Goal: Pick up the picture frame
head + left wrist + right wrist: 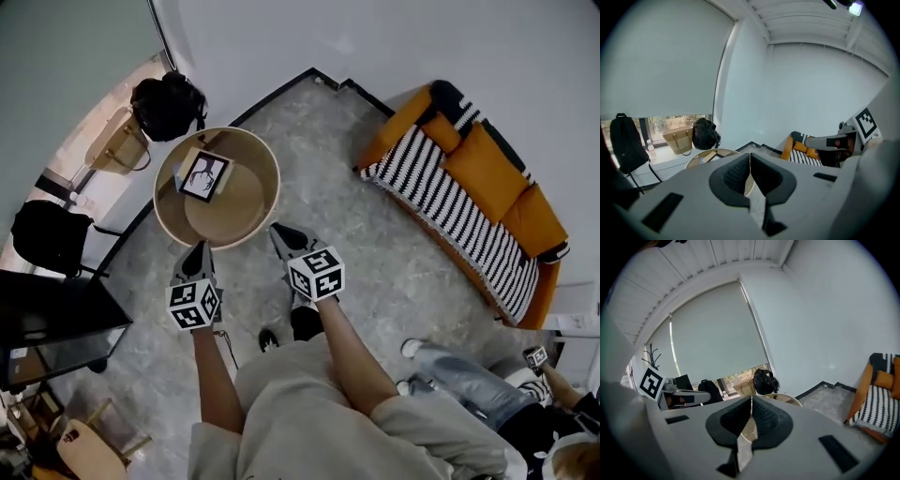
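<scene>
**Picture frame (204, 175) on the round table, both grippers short of it**

Picture frame with a black border and pale print sits in the upper left of the head view, on the far left part of a round wooden table (276, 192). It appears to lean back on a stand rather than lie flat, though that is hard to confirm from above.

The left gripper (199, 246) is just at the table's near rim, below the frame in the picture. The right gripper (278, 231) is to its right, near the rim's lower right edge. Neither touches the frame. Each gripper's own view shows its two dark ribbed pads pressed together with nothing between them, so both tools are closed and empty.

By my reading this is the approach step: the reach has arrived at the table, but no grasp has begun.

The next move calls for parting the jaws before going further, since closed pads can only push the frame. The left gripper is closer and lines up better. It would need to go up the picture, across the tabletop, and close on an edge of the frame. A light, propped frame could tip or slide if nudged, so the pads should straddle the edge before they squeeze.
</scene>
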A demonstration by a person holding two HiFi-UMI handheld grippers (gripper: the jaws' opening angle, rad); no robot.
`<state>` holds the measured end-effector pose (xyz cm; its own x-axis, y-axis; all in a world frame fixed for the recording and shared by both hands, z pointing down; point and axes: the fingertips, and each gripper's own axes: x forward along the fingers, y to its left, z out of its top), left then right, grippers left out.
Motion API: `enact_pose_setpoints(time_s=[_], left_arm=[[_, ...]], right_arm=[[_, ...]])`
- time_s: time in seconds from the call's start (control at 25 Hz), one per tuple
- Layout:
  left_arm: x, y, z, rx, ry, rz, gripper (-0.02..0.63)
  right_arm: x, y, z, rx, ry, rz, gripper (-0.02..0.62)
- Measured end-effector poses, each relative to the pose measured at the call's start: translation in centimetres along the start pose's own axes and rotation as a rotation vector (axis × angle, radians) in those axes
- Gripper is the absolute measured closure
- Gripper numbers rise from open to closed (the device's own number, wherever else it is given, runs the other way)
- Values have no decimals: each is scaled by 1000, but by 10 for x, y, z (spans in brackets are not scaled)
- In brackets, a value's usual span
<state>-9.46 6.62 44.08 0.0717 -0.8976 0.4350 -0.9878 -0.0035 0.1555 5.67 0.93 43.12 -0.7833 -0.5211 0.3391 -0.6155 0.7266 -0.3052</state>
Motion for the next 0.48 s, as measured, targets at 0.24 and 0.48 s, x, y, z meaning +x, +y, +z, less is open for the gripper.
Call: enact_pose_setpoints(time_s=[0.24, 0.48], left_arm=[[20, 19, 27, 2, 4, 80, 584], [29, 36, 20, -82, 15, 173, 584]], right_arm=[[46, -52, 39, 136, -47, 31, 560], [72, -78, 47, 119, -10, 64, 560]])
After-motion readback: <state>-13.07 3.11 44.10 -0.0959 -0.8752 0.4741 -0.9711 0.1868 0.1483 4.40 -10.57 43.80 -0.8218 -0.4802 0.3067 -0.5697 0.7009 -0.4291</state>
